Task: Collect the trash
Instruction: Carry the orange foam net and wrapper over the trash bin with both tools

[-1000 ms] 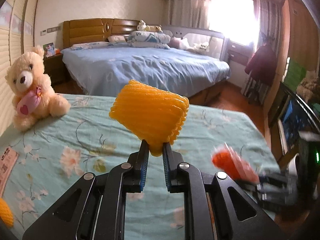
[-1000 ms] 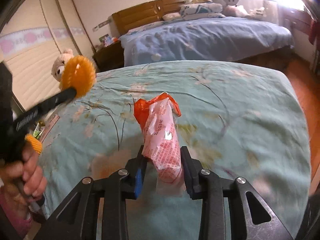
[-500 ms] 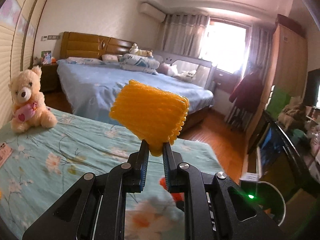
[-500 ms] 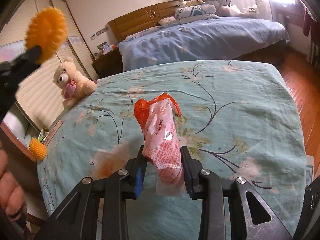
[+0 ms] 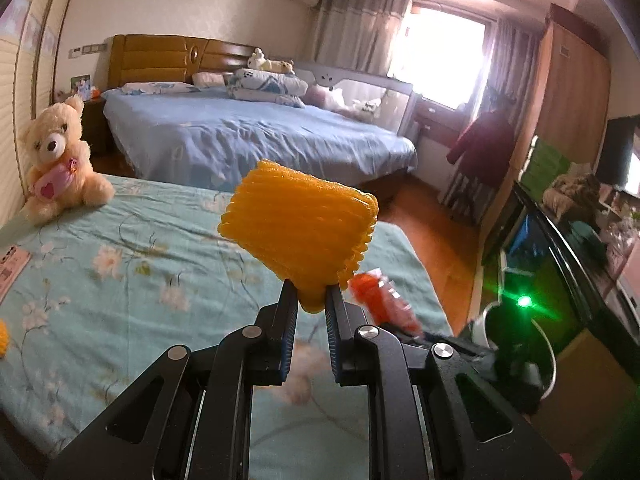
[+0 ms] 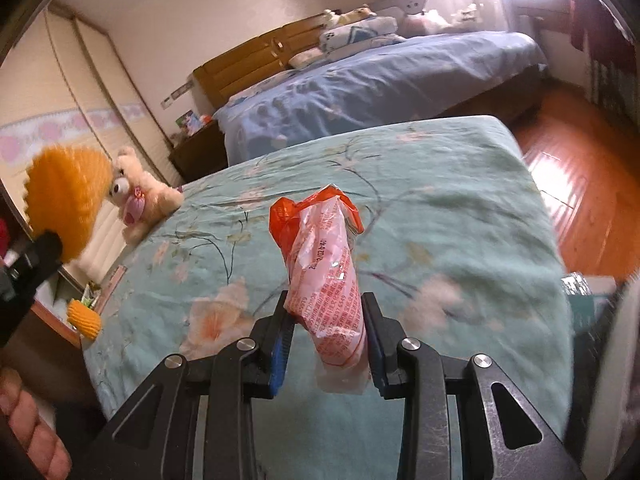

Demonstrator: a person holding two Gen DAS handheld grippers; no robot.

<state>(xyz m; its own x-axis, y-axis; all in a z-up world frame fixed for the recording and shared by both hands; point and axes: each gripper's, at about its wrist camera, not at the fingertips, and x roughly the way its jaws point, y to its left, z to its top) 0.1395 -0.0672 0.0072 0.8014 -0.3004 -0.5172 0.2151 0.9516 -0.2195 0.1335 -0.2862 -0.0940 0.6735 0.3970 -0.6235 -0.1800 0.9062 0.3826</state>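
My left gripper [image 5: 311, 300] is shut on a yellow foam fruit net [image 5: 298, 236] and holds it up above the teal floral bed [image 5: 120, 280]. The net also shows at the left of the right wrist view [image 6: 64, 200]. My right gripper [image 6: 326, 320] is shut on a crumpled pink and orange plastic wrapper [image 6: 324, 264], above the bed's foot end. That wrapper shows in the left wrist view [image 5: 380, 300], low and right of the net. A second yellow foam net [image 6: 83, 314] lies off the bed's left side. A white bin [image 5: 520, 356] with a dark inside stands at the lower right.
A teddy bear [image 5: 60, 160] sits at the bed's far left. A pink leaflet [image 5: 10, 268] lies on the left edge. A blue bed [image 5: 248, 140] stands behind. Wooden floor [image 6: 580, 176] and a black TV stand [image 5: 560, 248] lie to the right.
Both grippers keep their hold. The left wrist view has swung right, then tilted down a little, bringing the white bin in. The right gripper has moved towards the bed's foot end.
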